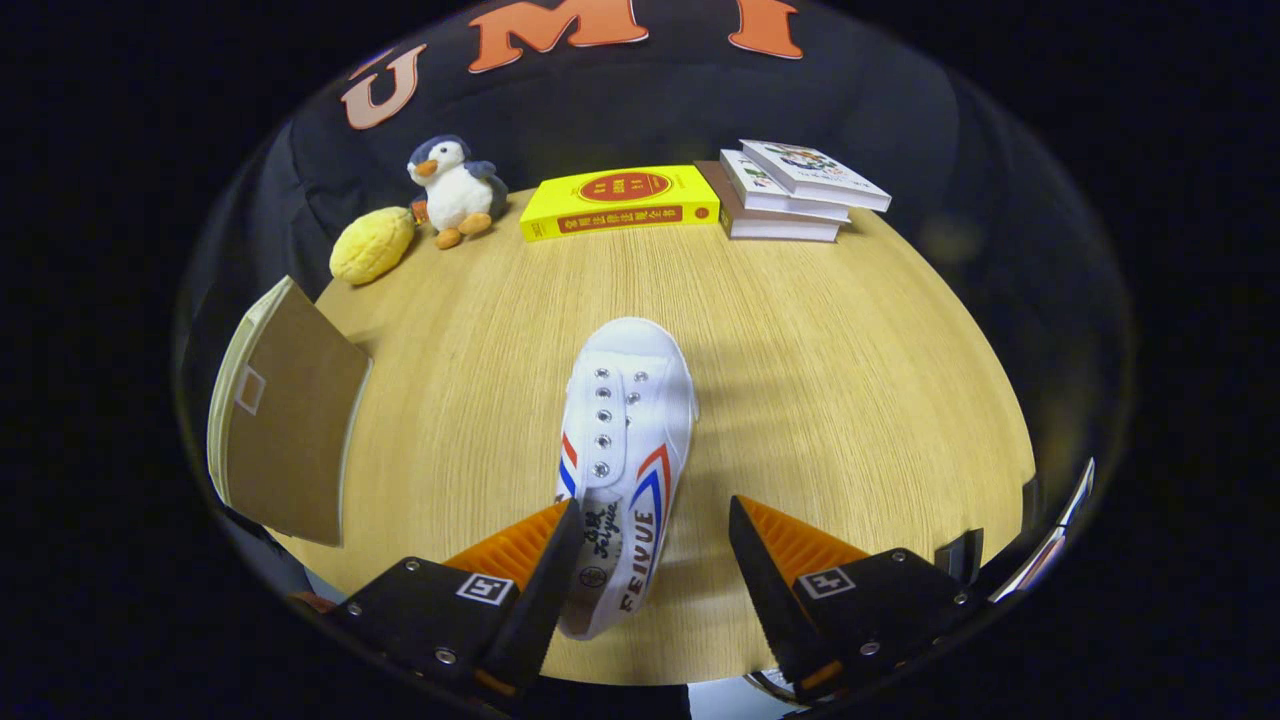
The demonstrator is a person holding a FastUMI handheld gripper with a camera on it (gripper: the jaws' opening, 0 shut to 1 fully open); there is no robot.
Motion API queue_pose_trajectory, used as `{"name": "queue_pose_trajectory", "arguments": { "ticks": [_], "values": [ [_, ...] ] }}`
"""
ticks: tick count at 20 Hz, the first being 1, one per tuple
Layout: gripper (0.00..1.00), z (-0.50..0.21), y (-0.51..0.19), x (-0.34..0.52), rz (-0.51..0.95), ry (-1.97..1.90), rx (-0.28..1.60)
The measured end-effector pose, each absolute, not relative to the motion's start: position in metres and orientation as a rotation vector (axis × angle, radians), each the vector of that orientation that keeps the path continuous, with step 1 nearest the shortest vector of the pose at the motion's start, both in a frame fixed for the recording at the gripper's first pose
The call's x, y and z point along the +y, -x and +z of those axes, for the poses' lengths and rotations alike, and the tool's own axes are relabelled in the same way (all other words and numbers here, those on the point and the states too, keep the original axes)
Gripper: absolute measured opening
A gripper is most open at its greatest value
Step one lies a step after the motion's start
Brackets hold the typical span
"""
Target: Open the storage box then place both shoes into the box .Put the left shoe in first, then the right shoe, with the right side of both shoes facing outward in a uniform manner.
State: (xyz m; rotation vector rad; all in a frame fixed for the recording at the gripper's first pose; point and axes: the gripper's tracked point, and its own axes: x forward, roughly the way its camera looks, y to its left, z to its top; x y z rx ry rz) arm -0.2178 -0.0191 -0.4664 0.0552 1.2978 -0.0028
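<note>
Hand-held gripper point(655, 560) spread wide and released, white shoe point(625, 440) laid on the wooden tabletop point(850, 400) with its heel between the fingers, left finger seen against the heel, brown box point(285, 430) at the left, books point(790, 190) stacked far.

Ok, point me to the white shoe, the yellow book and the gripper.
white shoe point(628, 420): gripper view, eyelet strip on the upper.
yellow book point(620, 190): gripper view, top cover.
gripper point(655, 535): gripper view, midway between the open fingers, over the shoe's heel.
</note>
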Motion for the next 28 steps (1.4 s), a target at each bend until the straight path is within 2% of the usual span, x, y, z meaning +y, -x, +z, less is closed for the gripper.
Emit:
{"name": "queue_pose_trajectory", "arguments": {
  "ticks": [5,7,8,10,15,16,18,20,24,28],
  "values": [
    [0.76,-0.494,0.221,-0.017,-0.001,-0.092,1.337],
    [0.66,-0.497,0.218,-0.012,0.025,-0.121,1.341],
    [0.58,-0.498,0.22,-0.01,0.041,-0.125,1.345],
    [0.5,-0.499,0.22,-0.007,0.052,-0.145,1.355],
    [0.39,-0.497,0.22,-0.014,-0.007,-0.257,1.367],
    [0.3,-0.499,0.221,-0.014,-0.048,-0.302,1.367],
    [0.18,-0.497,0.218,-0.017,-0.092,-0.331,1.349],
    [0.09,-0.495,0.22,-0.013,-0.077,-0.324,1.335],
    [0.02,-0.486,0.215,-0.002,-0.045,-0.38,1.307],
    [0.01,-0.461,0.201,0.012,-0.021,-0.413,1.261]
  ]
}}
